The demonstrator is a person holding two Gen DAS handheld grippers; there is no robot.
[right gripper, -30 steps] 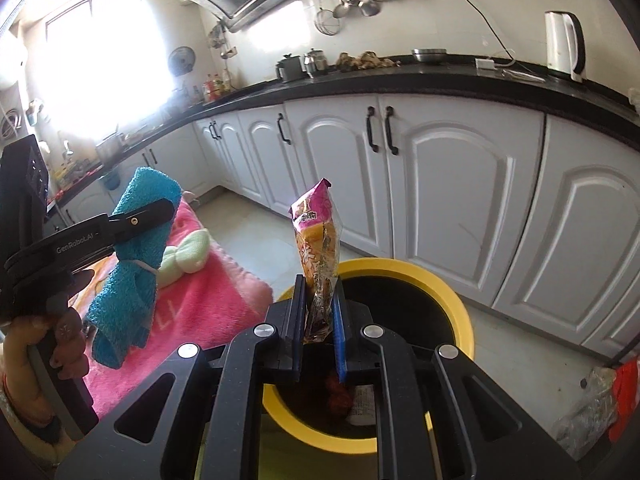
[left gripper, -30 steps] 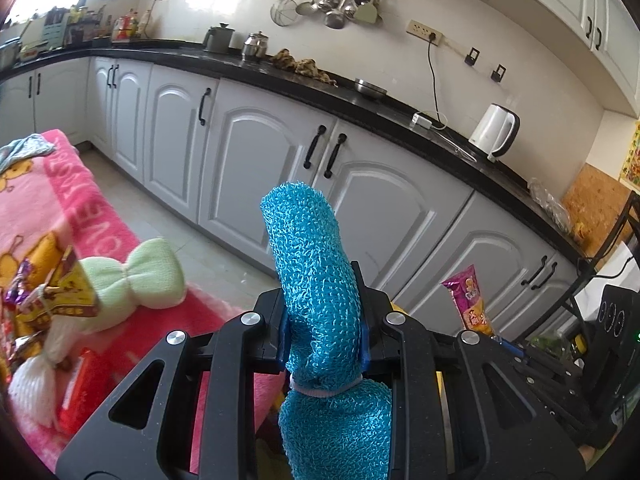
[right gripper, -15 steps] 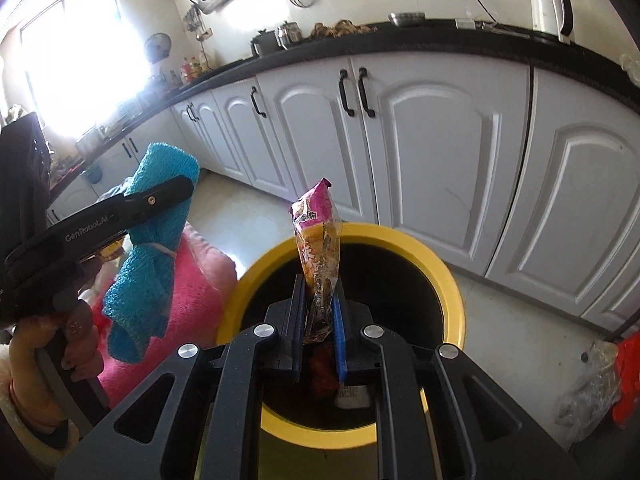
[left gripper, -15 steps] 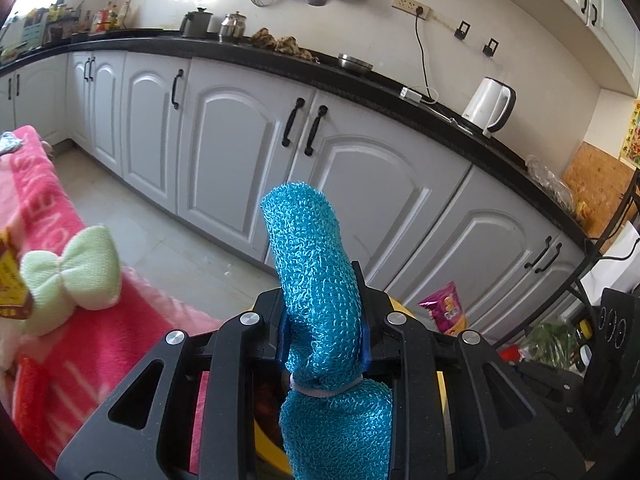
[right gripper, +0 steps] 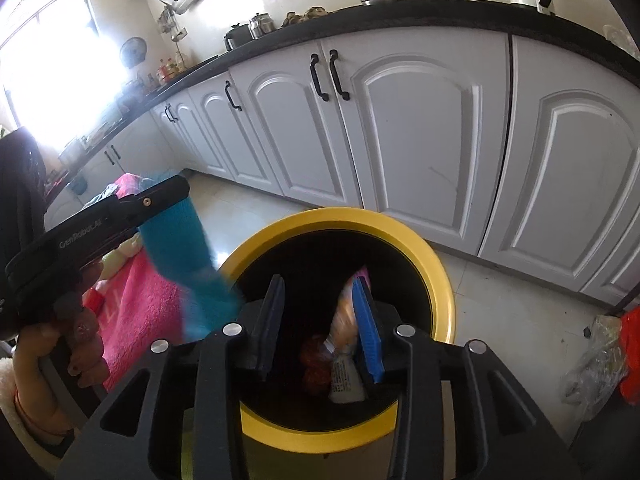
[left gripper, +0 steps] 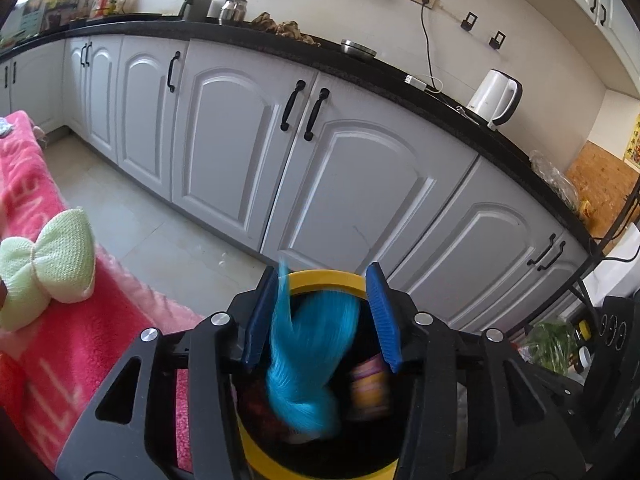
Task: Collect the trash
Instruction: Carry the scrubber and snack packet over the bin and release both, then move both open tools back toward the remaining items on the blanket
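Note:
Both grippers hover over a black bin with a yellow rim (left gripper: 320, 470) (right gripper: 436, 276). The jaws of my left gripper (left gripper: 322, 280) are opening, and a blue knitted cloth (left gripper: 308, 360), blurred, drops between them into the bin. From the right wrist view the same cloth (right gripper: 188, 256) hangs under the left gripper's finger (right gripper: 160, 198). My right gripper (right gripper: 319, 284) is opening too. A pink and orange snack packet (right gripper: 346, 316), blurred, slides down along its right pad into the bin. That packet (left gripper: 368, 384) also shows inside the bin in the left wrist view. Other rubbish (right gripper: 316, 364) lies at the bottom.
A pink blanket (left gripper: 60, 340) with a pale green bow-shaped cloth (left gripper: 48, 260) lies left of the bin. White cabinets (left gripper: 360, 184) under a black counter run behind it. A clear plastic bag (right gripper: 592, 360) lies on the floor at right. A hand (right gripper: 60, 344) holds the left gripper.
Both grippers sank toward the bin and then opened. The blue cloth and the snack packet, held upright before, have slipped from the pads and are falling into the bin.

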